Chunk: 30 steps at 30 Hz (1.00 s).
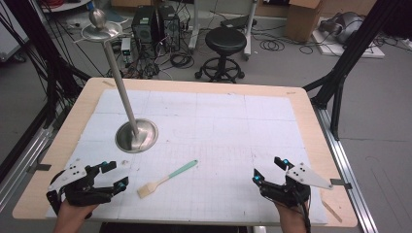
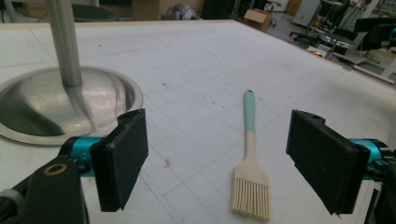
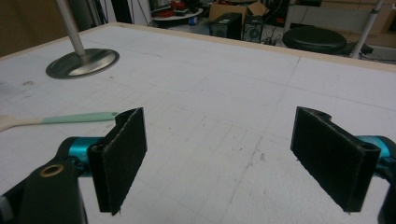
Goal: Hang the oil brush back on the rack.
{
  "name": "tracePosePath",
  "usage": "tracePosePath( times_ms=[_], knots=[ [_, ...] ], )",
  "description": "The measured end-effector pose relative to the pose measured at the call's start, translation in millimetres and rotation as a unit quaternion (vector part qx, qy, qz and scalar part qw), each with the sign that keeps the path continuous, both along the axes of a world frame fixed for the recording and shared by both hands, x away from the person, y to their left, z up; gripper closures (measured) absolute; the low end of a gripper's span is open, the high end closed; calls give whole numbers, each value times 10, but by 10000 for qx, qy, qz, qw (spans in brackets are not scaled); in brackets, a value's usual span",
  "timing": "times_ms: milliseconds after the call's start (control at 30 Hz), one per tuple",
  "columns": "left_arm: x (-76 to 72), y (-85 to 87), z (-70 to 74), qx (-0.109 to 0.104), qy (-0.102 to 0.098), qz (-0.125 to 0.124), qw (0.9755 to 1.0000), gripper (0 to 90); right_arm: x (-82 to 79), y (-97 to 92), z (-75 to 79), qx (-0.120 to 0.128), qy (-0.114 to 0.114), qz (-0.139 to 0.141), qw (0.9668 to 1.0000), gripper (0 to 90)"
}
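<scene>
A pastry brush (image 1: pixel 167 178) with a mint-green handle and pale bristles lies flat on the white mat near the front middle. In the left gripper view the brush (image 2: pixel 251 163) lies just ahead, between the jaws, bristles nearest. My left gripper (image 1: pixel 112 175) rests at the front left, open and empty. At the front right my right gripper (image 1: pixel 268 171) is open too, holding nothing. The right gripper view catches the brush handle (image 3: pixel 70 118) off to its left. A steel stand has a round base (image 1: pixel 137 135) on the mat, a tall slanted pole and a dish on top (image 1: pixel 101 30).
The white gridded mat (image 1: pixel 218 126) covers a wooden table (image 1: pixel 311 111). A small pale scrap (image 1: pixel 125 162) lies near the left gripper. Behind the table stand a black stool (image 1: pixel 225 46), computer towers and loose cables on the floor.
</scene>
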State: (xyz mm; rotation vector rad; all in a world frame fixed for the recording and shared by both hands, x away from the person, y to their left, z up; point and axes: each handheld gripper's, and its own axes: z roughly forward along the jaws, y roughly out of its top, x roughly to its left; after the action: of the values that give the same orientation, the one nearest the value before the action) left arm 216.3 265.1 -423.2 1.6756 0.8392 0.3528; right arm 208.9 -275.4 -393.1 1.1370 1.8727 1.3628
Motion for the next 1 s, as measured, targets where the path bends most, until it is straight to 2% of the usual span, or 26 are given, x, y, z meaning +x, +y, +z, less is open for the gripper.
tracePosePath(
  times_ms=[100,200,233,300,333,433,533,667,800,867,1000],
  knots=[
    [10,-44,9,45,32,-120,9999,211,1,16,-3,-29,10,72,10000,173],
    [2,-113,17,197,55,-140,9997,233,17,23,-8,-88,49,169,9998,172],
    [6,-135,21,260,66,-173,9995,234,27,28,-9,-96,50,140,9998,172],
    [9,-168,26,250,62,-208,9995,234,33,37,-8,-92,71,116,9999,172],
    [32,-240,42,301,76,-313,9990,229,46,62,-5,-155,81,244,9995,171],
    [92,-364,49,438,196,-460,9978,224,65,96,-15,-251,121,389,9989,172],
    [146,-502,47,517,331,-627,9961,287,72,134,-26,-328,187,482,9981,172],
    [220,-646,50,676,362,-703,9946,313,60,145,-30,-374,163,567,9976,172],
    [314,-718,34,791,532,-672,9932,318,78,138,-48,-325,214,551,9977,172],
    [356,-765,22,901,574,-753,9914,346,87,137,-55,-317,249,569,9976,172],
    [437,-879,-21,1259,694,-985,9847,441,102,143,-62,-369,266,633,9970,172]
  ],
)
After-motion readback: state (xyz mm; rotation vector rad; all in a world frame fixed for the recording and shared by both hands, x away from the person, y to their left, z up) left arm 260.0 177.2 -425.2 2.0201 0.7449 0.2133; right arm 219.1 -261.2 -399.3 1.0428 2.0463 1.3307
